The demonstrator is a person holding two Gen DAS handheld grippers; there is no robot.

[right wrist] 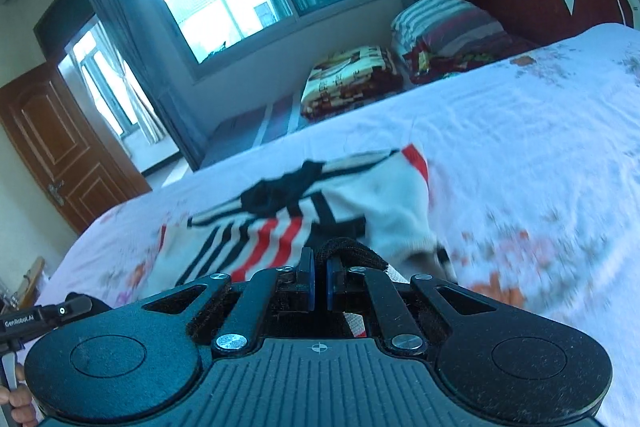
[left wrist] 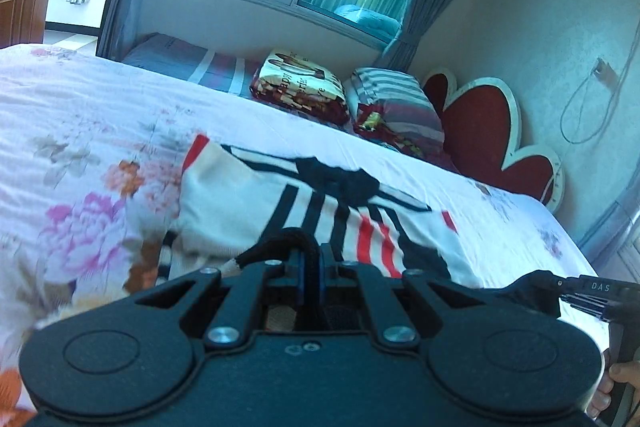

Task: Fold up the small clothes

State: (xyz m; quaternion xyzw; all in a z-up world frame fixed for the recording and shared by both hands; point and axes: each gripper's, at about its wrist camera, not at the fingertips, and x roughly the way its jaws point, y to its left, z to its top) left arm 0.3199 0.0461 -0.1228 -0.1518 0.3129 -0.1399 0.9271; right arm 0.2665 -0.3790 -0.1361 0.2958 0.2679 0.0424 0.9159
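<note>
Bed: a wide bed (left wrist: 100, 99) under a floral sheet carries everything here, with plenty of bare sheet on all sides of the garment and the headboard (left wrist: 480, 131) far off at the end.
Bedding stack: folded blankets (left wrist: 300, 87) and a striped pillow (left wrist: 396, 99) sit by the window wall, well apart from the work.
Garment: a small white top (left wrist: 248, 195) with black and red stripes lies rumpled mid-bed, stretching away from both tools, its near hem lifted towards the cameras and the dark collar area at the far end.
Key relation: the top lies straight ahead of both tools, long axis running forward from the held hem; the two sit about equally near, so the fold looks likely to carry the hem forward over the body.
Left tool: the left tool (left wrist: 314, 259) is clamped on the hem's dark edge, jaws nearly together.
Right tool: the right tool (right wrist: 320, 267) pinches the hem's other corner, blue pads (right wrist: 308, 283) close on dark fabric.
Room: open sheet beyond the collar gives space to lay the fold down.
</note>
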